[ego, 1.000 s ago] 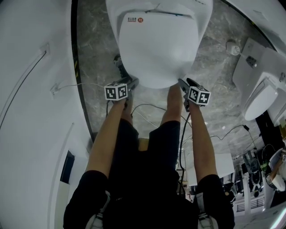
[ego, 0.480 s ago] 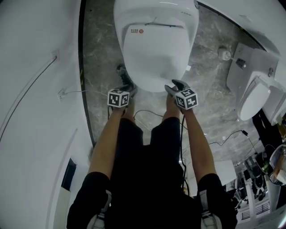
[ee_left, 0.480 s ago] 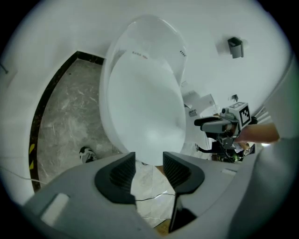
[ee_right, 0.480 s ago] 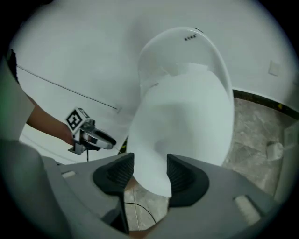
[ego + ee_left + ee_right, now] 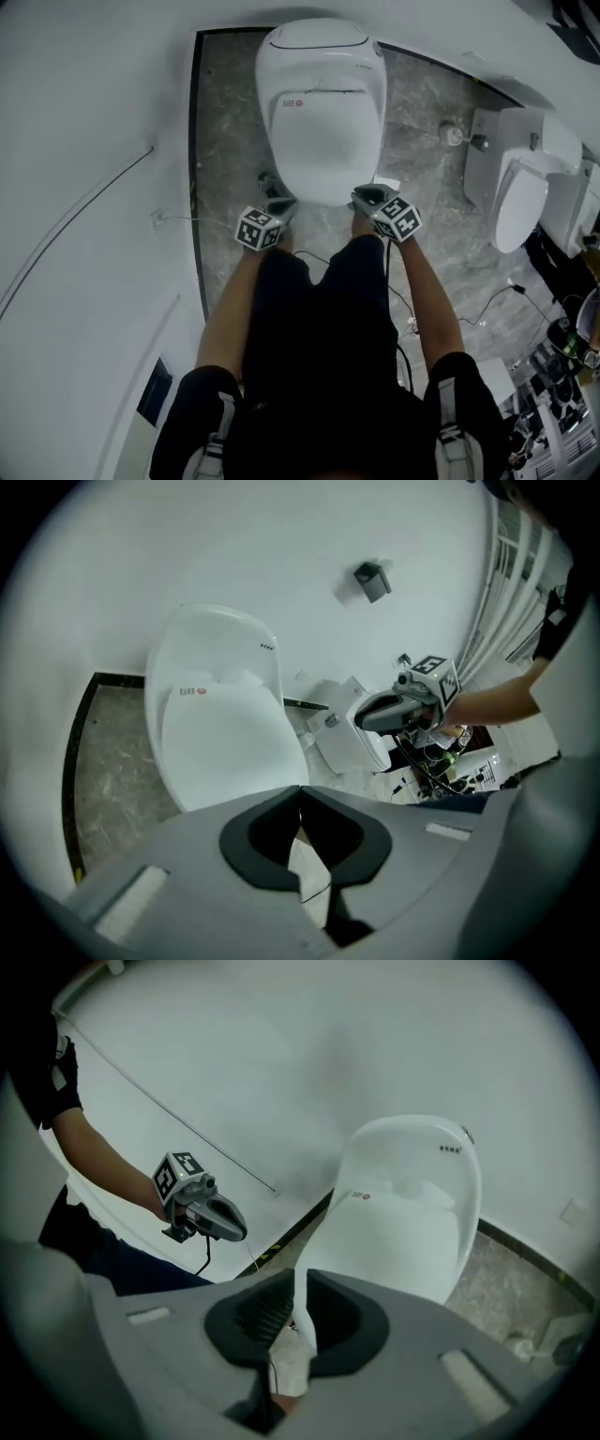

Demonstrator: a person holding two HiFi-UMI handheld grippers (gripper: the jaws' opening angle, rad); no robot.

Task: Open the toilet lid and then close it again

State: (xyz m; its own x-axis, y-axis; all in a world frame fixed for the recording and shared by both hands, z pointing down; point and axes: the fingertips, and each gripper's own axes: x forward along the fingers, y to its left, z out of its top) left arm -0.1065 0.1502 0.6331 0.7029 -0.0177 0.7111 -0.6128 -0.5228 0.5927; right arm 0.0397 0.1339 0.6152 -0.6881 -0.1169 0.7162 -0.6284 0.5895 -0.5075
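My left claw [image 5: 300, 790] is shut tight: its two tips meet and nothing sits between them. Its jaws have just been closing. My right claw [image 5: 298, 1275] has just been closing too and is nearly there. A thin slit remains between its tips, and through it I see only what lies far beyond, so it grips nothing.

The toilet lid [image 5: 324, 141] is down, lying flat on the toilet [image 5: 317, 37], ahead of and below both claws. In the head view the lid's rounded front edge sits between the two claws, with the left claw just off its left side and the right claw just off its right. In both gripper views the lid shows beyond the tips with open space in between, so neither claw touches it. Both claws point down at a slant toward it.

Left of the left claw, a white wall [image 5: 94, 141] runs along the grey marbled floor [image 5: 225, 131]. Well off to the right of the right claw stands a second toilet [image 5: 520, 202]. Behind both claws are the forearms and dark shorts [image 5: 319, 319] of the person carrying them.
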